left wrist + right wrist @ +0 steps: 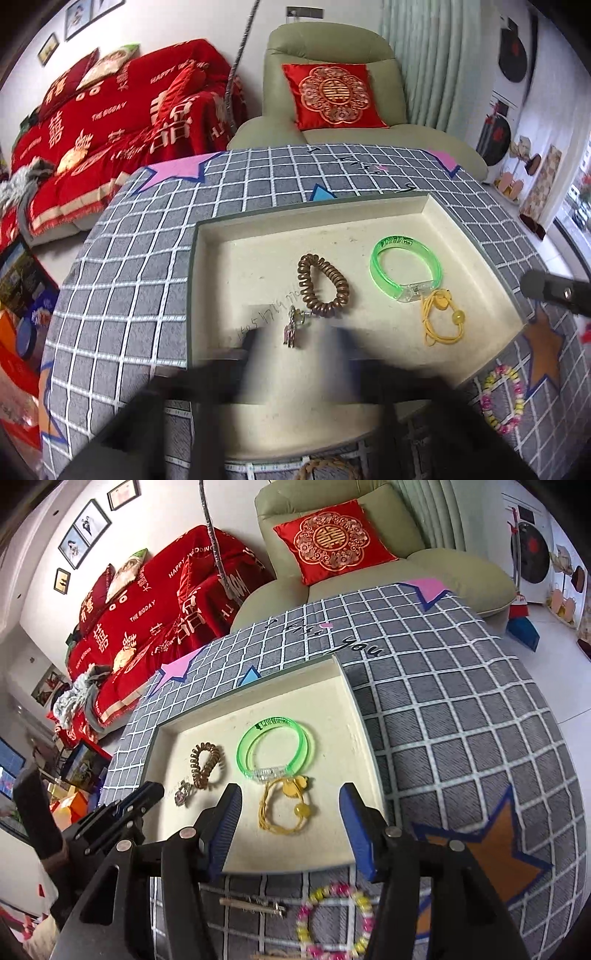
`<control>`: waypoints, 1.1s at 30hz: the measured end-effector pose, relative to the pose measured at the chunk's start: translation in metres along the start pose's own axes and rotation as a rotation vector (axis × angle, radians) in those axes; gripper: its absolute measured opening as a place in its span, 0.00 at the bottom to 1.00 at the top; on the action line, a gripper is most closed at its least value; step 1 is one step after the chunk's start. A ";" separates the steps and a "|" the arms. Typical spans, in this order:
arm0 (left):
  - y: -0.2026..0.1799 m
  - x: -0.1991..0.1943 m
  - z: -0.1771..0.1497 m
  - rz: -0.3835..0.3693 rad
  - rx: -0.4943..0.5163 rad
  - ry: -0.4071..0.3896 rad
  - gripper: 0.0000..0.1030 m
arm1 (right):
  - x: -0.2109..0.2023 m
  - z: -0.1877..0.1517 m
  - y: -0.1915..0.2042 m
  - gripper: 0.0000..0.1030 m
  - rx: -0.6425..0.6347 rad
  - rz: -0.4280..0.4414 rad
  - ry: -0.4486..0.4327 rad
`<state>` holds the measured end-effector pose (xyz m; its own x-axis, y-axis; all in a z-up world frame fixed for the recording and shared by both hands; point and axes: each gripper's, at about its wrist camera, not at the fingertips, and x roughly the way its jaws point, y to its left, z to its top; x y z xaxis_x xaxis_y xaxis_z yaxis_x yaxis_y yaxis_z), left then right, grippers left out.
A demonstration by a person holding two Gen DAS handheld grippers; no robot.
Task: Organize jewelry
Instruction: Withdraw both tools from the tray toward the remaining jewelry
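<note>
Grey checked tablecloth (461, 720) covering most of both views, coloured star patches scattered on it, orange star (495, 853) at lower right of the right wrist view. Green armchair (332, 55) with a red cushion (332, 96) at top centre, red-draped sofa (110, 122) at upper left.

Cream tray (365, 738) sitting mid-frame on the cloth, four pieces of jewelry lying inside:
- green bangle (275, 749) at tray centre-right, clear clasp facing the lower edge
- brown coil bracelet (207, 764) left of it, well apart
- yellow cord tie (286, 808) just below the bangle, its top touching or nearly touching the clasp, hard to say which
- small silver charm (291, 330) right below the coil, touching or nearly so

Outside the tray, lower part of the right wrist view: pink-and-yellow bead bracelet (336, 923) on the cloth, a thin hair clip (251, 904) to its left. Bit of a woven brown band (325, 467) peeking in at bottom edge of the left wrist view.

Left gripper (295, 347) badly motion-blurred at bottom centre of its own view, fingers spread wide either side of the charm, nothing pinched. Also visible at lower left of the right wrist view, black with blue pads.

Right gripper (291, 827) sharp, blue pads (229, 823) parted about halfway, framing the yellow tie from above, not touching it, nothing pinched.
</note>
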<state>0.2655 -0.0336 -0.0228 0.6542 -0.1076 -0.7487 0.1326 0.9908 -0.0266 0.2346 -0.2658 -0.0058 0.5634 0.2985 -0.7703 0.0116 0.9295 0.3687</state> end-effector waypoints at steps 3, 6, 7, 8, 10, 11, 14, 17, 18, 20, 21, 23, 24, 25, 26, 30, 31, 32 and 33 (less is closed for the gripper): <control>-0.001 -0.014 0.000 0.045 -0.003 -0.062 1.00 | -0.008 -0.005 -0.003 0.62 0.010 -0.004 -0.005; -0.005 -0.021 -0.002 0.050 0.022 -0.063 1.00 | -0.017 -0.010 -0.004 0.64 0.010 -0.006 -0.008; -0.006 -0.026 -0.004 0.055 0.027 -0.074 1.00 | -0.019 -0.011 -0.003 0.66 0.008 -0.007 -0.008; -0.005 -0.029 -0.006 0.057 0.029 -0.080 1.00 | -0.021 -0.013 -0.003 0.71 0.008 -0.005 -0.009; -0.005 -0.040 -0.013 0.057 0.034 -0.087 1.00 | -0.026 -0.016 -0.004 0.79 0.012 -0.001 -0.016; -0.004 -0.045 -0.016 0.055 0.035 -0.088 1.00 | -0.028 -0.018 -0.004 0.79 0.013 -0.002 -0.021; 0.001 -0.063 -0.028 0.053 0.039 -0.087 1.00 | -0.035 -0.024 -0.005 0.80 0.016 -0.004 -0.025; 0.004 -0.075 -0.041 0.034 0.031 -0.082 1.00 | -0.043 -0.032 -0.007 0.91 0.023 -0.004 -0.029; 0.005 -0.079 -0.046 0.030 0.026 -0.078 1.00 | -0.045 -0.035 -0.007 0.95 0.025 -0.006 -0.030; 0.007 -0.085 -0.056 0.042 0.018 -0.076 1.00 | -0.052 -0.042 -0.010 1.00 0.031 -0.013 -0.039; 0.008 -0.088 -0.061 0.049 0.017 -0.075 1.00 | -0.054 -0.044 -0.011 1.00 0.034 -0.014 -0.041; 0.009 -0.091 -0.071 0.047 0.012 -0.064 1.00 | -0.060 -0.050 -0.016 1.00 0.044 -0.017 -0.041; 0.011 -0.094 -0.077 0.048 0.007 -0.057 1.00 | -0.062 -0.052 -0.017 1.00 0.048 -0.018 -0.040; 0.012 -0.096 -0.082 0.046 0.001 -0.053 1.00 | -0.064 -0.055 -0.019 1.00 0.052 -0.020 -0.036; 0.012 -0.098 -0.086 0.037 -0.001 -0.046 1.00 | -0.066 -0.058 -0.021 1.00 0.054 -0.021 -0.031; 0.011 -0.104 -0.105 -0.008 -0.002 -0.016 1.00 | -0.069 -0.070 -0.025 1.00 0.047 -0.026 -0.005; 0.009 -0.106 -0.112 -0.014 0.001 -0.012 1.00 | -0.069 -0.072 -0.026 1.00 0.044 -0.030 0.000; 0.008 -0.107 -0.115 -0.020 0.005 -0.006 1.00 | -0.069 -0.076 -0.027 1.00 0.041 -0.036 0.009; 0.004 -0.107 -0.119 -0.027 0.014 0.001 1.00 | -0.069 -0.079 -0.028 1.00 0.040 -0.039 0.016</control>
<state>0.1070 -0.0079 -0.0217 0.6496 -0.1343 -0.7484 0.1605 0.9863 -0.0377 0.1301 -0.2952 -0.0047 0.5485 0.2660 -0.7927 0.0665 0.9312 0.3585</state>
